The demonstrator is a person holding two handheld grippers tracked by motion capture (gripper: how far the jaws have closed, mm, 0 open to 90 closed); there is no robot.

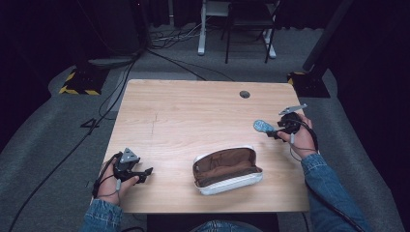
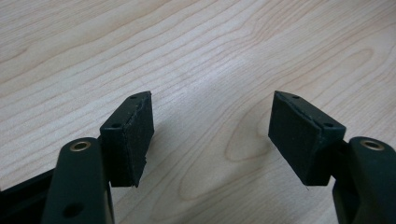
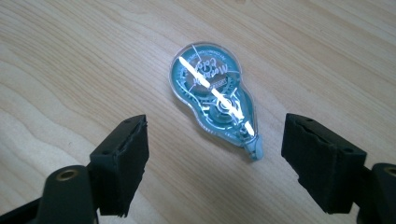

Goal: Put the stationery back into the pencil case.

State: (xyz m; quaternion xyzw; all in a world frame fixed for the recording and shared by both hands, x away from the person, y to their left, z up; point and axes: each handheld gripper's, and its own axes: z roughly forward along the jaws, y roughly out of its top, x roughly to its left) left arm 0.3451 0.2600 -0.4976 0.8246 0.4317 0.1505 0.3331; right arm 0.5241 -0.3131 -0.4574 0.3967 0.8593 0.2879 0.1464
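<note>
A teal, see-through correction tape dispenser (image 3: 212,95) lies flat on the wooden table (image 1: 193,111), seen small at the right side in the high view (image 1: 263,126). My right gripper (image 1: 274,133) hovers just right of it, open, its pads (image 3: 123,163) wide apart and the dispenser lying ahead of them, untouched. An open pencil case (image 1: 227,170) with a brown lining and white shell rests near the table's front edge. At the front left my left gripper (image 1: 146,174) is open over bare wood, nothing between its pads (image 2: 133,135).
A round cable hole (image 1: 244,94) sits near the table's far edge. Cables run over the grey floor at left (image 1: 96,121). Chair and desk legs (image 1: 237,34) stand behind the table.
</note>
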